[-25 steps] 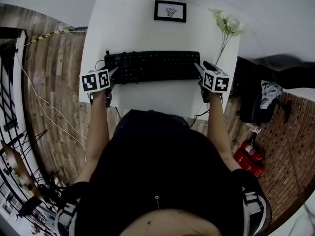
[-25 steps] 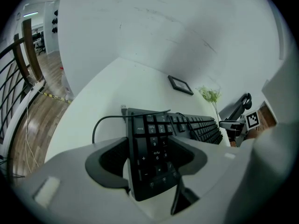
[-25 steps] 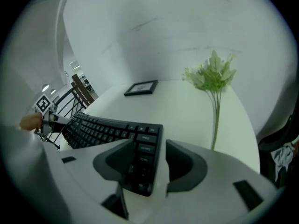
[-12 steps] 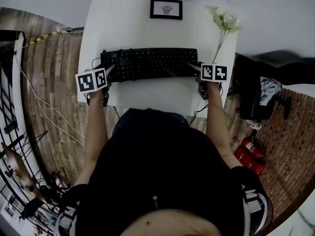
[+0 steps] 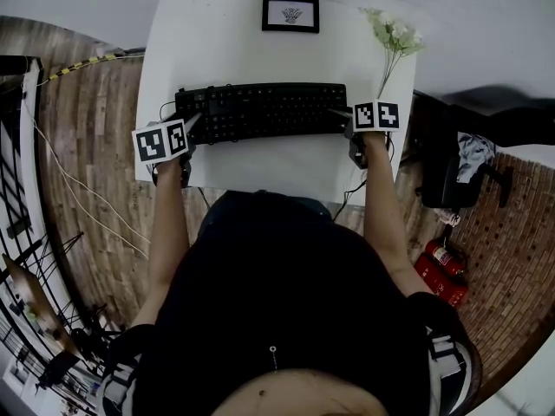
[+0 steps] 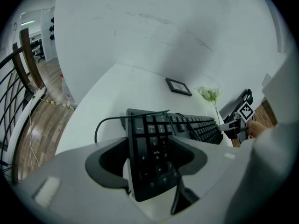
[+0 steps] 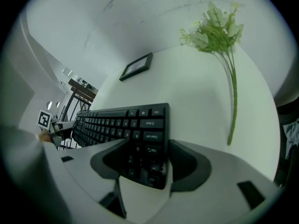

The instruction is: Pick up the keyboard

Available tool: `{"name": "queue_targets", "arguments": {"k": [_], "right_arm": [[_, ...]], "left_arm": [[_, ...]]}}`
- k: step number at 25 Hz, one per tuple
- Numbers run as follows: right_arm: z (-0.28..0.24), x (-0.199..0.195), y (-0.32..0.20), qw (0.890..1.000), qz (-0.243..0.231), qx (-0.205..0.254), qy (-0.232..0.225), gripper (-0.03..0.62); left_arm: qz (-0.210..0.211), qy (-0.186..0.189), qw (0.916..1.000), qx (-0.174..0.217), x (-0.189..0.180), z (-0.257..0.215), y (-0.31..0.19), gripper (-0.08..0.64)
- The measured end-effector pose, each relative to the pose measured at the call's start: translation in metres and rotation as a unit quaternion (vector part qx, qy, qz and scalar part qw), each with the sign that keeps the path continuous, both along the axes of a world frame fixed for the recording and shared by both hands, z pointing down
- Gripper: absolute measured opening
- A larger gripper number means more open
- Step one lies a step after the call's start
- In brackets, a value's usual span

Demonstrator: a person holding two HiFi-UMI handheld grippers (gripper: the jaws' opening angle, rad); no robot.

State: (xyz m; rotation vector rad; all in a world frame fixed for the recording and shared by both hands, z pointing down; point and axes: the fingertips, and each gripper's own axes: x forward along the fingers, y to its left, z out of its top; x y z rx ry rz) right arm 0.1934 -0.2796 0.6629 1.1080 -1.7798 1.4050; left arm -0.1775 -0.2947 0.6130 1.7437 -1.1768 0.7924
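A black keyboard [image 5: 260, 111] lies across the white table [image 5: 260, 167]. My left gripper [image 5: 195, 121] is at its left end. In the left gripper view the number-pad end [image 6: 154, 148] sits deep between the jaws, and the dark pads [image 6: 114, 160] press on its long edges. My right gripper [image 5: 340, 113] is at the right end. There the jaws stand wide, with the keyboard's end [image 7: 145, 148] between them and loose. The keyboard's cable [image 6: 105, 122] loops off its far corner.
A small framed picture [image 5: 290, 14] stands at the back of the table. A sprig of pale flowers [image 5: 395, 37] lies at the back right, its stem [image 7: 232, 111] just right of the right gripper. Wooden floor and loose cables lie left of the table.
My right gripper has rolled and slid in over the keyboard's right end, and its jaws have spread. The left gripper has kept its place on the left end.
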Motion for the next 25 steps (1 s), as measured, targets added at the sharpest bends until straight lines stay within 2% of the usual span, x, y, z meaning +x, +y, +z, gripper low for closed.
{"name": "queue_targets", "arguments": {"k": [8,13,20,25], "right_arm": [[-0.001,0.001,0.001,1.0,0.003,-0.013,0.017,0.256],[-0.009,-0.001,0.001,1.0,0.018,-0.003,0.015,0.253],[-0.063,0.008,-0.023,0.996,0.028,0.078,0.032,0.25],[-0.121,0.013,-0.043,0.984,0.04,0.165,0.048,0.25]], "left_arm": [[-0.004,-0.001,0.9999,-0.009,0.0,0.005,0.003,0.278],[0.005,-0.005,0.9999,0.008,-0.002,-0.004,-0.002,0.276],[0.0,0.016,0.9971,0.074,0.002,-0.043,-0.018,0.276],[-0.006,0.026,0.9883,0.15,0.003,-0.088,-0.033,0.276]]}}
